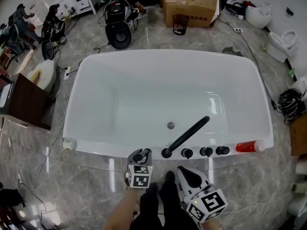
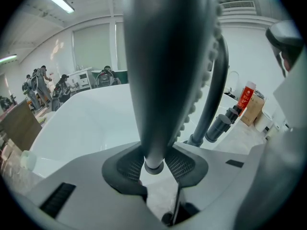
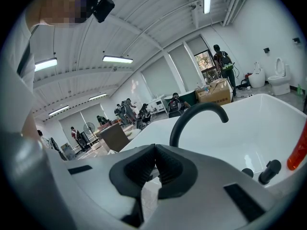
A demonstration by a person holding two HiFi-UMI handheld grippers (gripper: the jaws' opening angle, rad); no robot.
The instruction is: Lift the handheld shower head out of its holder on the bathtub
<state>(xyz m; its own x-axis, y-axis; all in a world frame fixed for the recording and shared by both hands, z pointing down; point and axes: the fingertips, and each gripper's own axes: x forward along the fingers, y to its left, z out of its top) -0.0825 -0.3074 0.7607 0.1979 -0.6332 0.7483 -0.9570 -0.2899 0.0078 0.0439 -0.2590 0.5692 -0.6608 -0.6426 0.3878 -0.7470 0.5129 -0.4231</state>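
My left gripper [image 1: 140,158] is at the near rim of the white bathtub [image 1: 96,150], shut on the neck of the dark grey handheld shower head [image 1: 142,155]. In the left gripper view the shower head [image 2: 168,56] rises upright from between the pads [image 2: 128,166], its nozzle face turned right. Its holder is hidden under the gripper. My right gripper [image 1: 188,172] hangs just before the rim, shut with nothing in it; its pads [image 3: 139,169] touch.
A black curved faucet spout [image 1: 189,132] and several black knobs [image 1: 206,151] stand on the rim right of the shower head. A red bottle [image 1: 248,147] lies further right. Beyond the tub are a cardboard box [image 1: 189,4], a black chair [image 1: 118,20] and floor cables.
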